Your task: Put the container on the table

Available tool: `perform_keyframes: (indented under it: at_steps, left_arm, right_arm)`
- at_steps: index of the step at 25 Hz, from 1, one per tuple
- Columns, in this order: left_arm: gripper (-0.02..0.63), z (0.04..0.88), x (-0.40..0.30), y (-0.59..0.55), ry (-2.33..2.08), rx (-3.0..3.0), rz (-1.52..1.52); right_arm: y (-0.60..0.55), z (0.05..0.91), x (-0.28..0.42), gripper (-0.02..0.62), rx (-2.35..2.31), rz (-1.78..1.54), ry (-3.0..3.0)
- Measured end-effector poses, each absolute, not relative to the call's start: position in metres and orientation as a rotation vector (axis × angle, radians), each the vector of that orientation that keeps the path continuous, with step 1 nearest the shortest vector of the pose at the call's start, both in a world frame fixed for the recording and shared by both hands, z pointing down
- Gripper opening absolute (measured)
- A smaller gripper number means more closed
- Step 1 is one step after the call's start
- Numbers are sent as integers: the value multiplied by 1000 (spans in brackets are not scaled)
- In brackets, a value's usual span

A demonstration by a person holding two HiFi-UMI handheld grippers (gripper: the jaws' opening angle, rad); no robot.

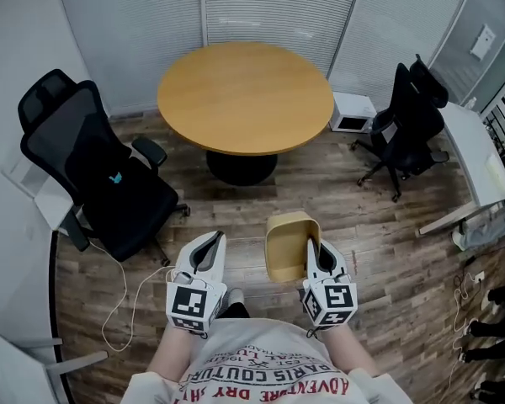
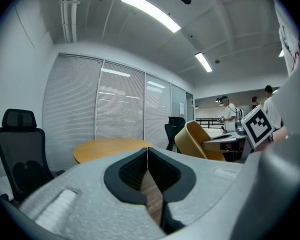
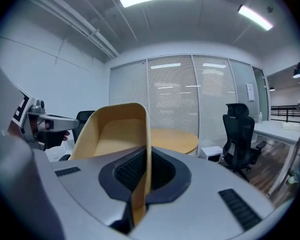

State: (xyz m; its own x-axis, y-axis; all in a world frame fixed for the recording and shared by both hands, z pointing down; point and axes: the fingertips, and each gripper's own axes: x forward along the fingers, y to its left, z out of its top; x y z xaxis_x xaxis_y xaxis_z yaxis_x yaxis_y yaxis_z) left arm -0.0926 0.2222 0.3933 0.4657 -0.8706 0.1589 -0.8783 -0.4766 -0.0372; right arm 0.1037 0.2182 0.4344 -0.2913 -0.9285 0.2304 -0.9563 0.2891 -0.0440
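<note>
A tan, open-topped container (image 1: 288,244) hangs in front of me over the wooden floor, its rim clamped in my right gripper (image 1: 316,251), which is shut on its right wall. In the right gripper view the container (image 3: 115,134) fills the left middle, with its thin wall (image 3: 146,159) pinched between the jaws. My left gripper (image 1: 209,244) is held beside it at the left, shut and empty; its jaws meet with nothing between them. The round wooden table (image 1: 245,98) stands ahead, bare, and appears as the table (image 2: 107,148) in the left gripper view.
A black office chair (image 1: 101,171) stands at the left, another black chair (image 1: 411,120) at the right near a white desk (image 1: 480,162). A white box (image 1: 352,112) sits on the floor by the table. A cable (image 1: 126,297) trails across the floor. People stand far off (image 2: 227,111).
</note>
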Motion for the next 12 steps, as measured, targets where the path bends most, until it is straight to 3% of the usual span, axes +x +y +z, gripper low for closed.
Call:
perform_keyframes:
  at_steps: [12]
  left_arm:
    - [12,410,-146,112,-1532,2639,248]
  right_arm:
    - [105,445,42,11,1744,306,-2380]
